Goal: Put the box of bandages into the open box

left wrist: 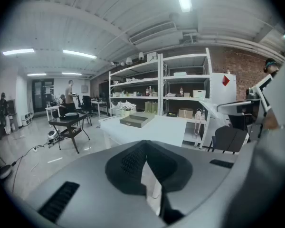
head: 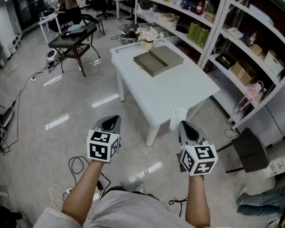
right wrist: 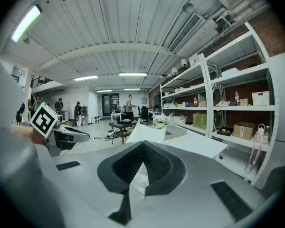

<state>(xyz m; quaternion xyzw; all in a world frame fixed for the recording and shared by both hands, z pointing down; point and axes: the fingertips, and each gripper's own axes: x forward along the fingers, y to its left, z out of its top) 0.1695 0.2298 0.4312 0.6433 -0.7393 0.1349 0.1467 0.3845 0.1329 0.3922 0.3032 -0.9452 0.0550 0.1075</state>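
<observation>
The open box point(head: 157, 61) is a flat grey case with its lid laid back, at the far end of a white table point(head: 180, 96). It also shows small in the left gripper view, as the open box point(left wrist: 137, 120). I cannot make out a box of bandages in any view. My left gripper point(head: 110, 122) and right gripper point(head: 187, 127) hang side by side over the floor, short of the table's near edge. In the gripper views, the left gripper point(left wrist: 145, 144) and the right gripper point(right wrist: 142, 145) have their pads meeting at the tip, with nothing held.
A pot of flowers point(head: 147, 37) stands behind the grey box. Something white point(head: 177, 118) hangs at the table's near edge. Tall shelves point(head: 237, 42) line the right side, with a black chair point(head: 251, 148) below them. A black table point(head: 73, 39) is far left. Cables point(head: 78, 165) cross the floor.
</observation>
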